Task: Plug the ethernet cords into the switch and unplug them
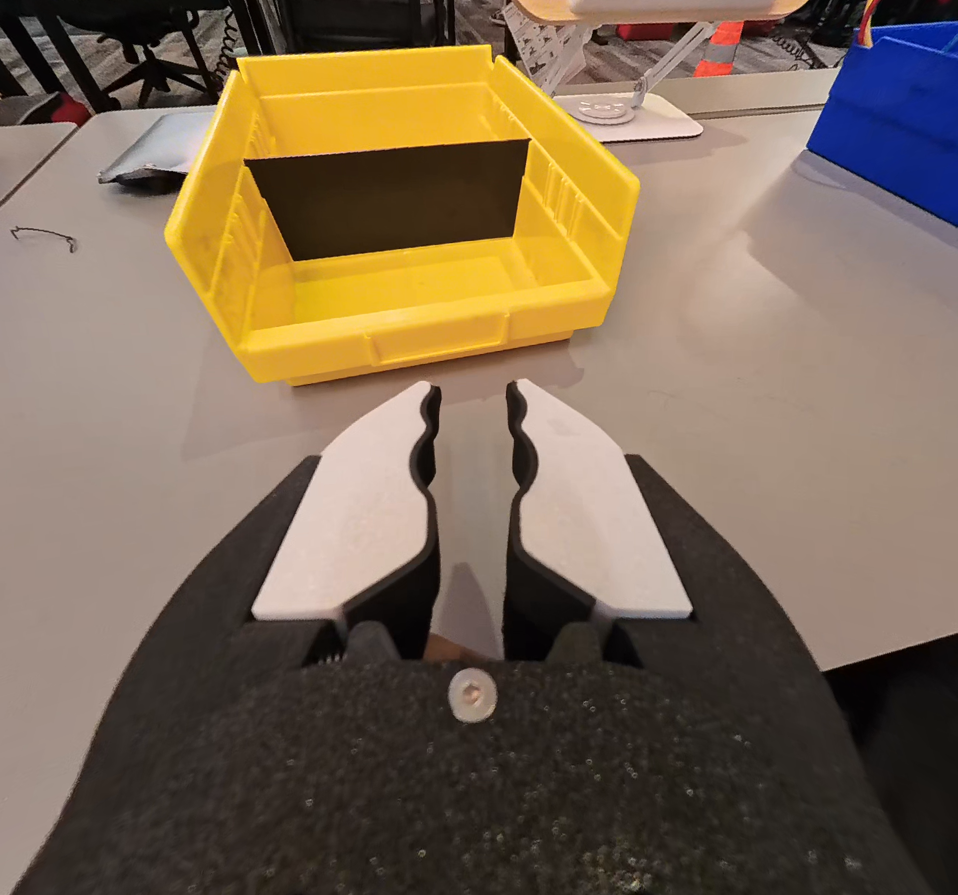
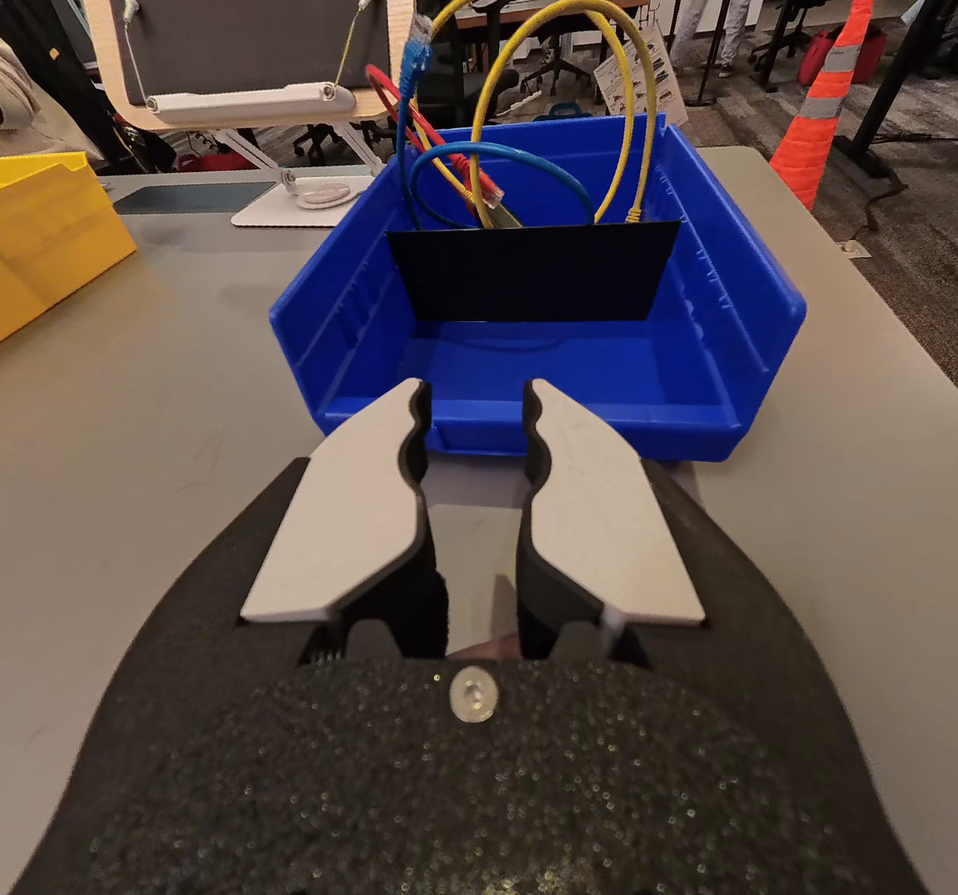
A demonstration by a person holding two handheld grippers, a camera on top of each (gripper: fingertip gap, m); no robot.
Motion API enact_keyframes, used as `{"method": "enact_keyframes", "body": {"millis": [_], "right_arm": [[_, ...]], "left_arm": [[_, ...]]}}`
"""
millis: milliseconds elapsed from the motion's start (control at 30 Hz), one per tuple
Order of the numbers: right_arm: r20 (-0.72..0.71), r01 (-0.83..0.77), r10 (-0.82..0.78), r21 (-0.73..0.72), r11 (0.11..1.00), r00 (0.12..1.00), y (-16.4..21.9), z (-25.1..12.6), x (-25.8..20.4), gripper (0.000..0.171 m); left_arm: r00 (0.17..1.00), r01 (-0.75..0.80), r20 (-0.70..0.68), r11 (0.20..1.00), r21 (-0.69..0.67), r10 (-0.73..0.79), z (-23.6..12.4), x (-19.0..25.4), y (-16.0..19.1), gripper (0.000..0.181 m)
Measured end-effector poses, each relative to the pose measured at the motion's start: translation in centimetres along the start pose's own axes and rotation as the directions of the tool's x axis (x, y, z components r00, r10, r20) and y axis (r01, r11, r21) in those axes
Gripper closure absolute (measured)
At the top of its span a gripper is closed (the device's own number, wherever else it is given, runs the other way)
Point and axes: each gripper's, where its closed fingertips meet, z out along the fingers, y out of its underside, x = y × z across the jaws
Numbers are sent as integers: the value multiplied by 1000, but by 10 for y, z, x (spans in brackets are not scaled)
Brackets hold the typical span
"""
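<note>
Cords (image 2: 523,92) stand coiled in the rear compartment of the blue bin (image 2: 746,331), behind its black divider (image 2: 529,273): a yellow cord (image 2: 630,76) loops highest, a blue cord (image 2: 414,56) rises at the left with its plug up in the air, and a red cord (image 2: 466,170) slants down between them, its clear plug just above the divider. The bin's front compartment holds nothing. The switch cannot be made out in either view. The right gripper (image 2: 477,388) hangs just before the blue bin's front lip, above the grey table (image 2: 155,403), its jaws parted by a moderate gap with nothing between them. The left gripper (image 1: 473,388) sits just short of the yellow bin (image 1: 611,196), also parted and holding nothing. That bin has a black divider (image 1: 389,196) across its middle, and both of its compartments look bare. Beyond the bins stands a white stand (image 1: 637,113) with a wood-edged panel. A grey pouch (image 1: 140,154) lies left of the yellow bin, and a small wire clip (image 1: 44,237) lies farther left on the table. An orange cone (image 2: 824,102) stands on the floor past the table's right edge.
</note>
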Motion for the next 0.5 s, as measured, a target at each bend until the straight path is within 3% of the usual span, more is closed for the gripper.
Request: {"method": "enact_keyframes", "body": {"millis": [167, 300, 400, 500], "right_arm": [[65, 12, -12, -6, 1000, 998, 1, 3, -17, 135], [252, -14, 31, -69, 998, 967, 8, 21, -72, 113], [207, 33, -12, -98, 995, 978, 9, 49, -93, 101], [159, 30, -7, -140, 990, 987, 10, 76, -106, 99]], "left_arm": [[1000, -12, -15, 1000, -19, 12, -2, 5, 4, 157], [999, -20, -44, 1000, -18, 20, -8, 15, 7, 152], [997, -60, -58, 998, -11, 59, -15, 25, 9, 146], [994, -91, -62, 996, 13, 92, -22, 37, 9, 138]]}}
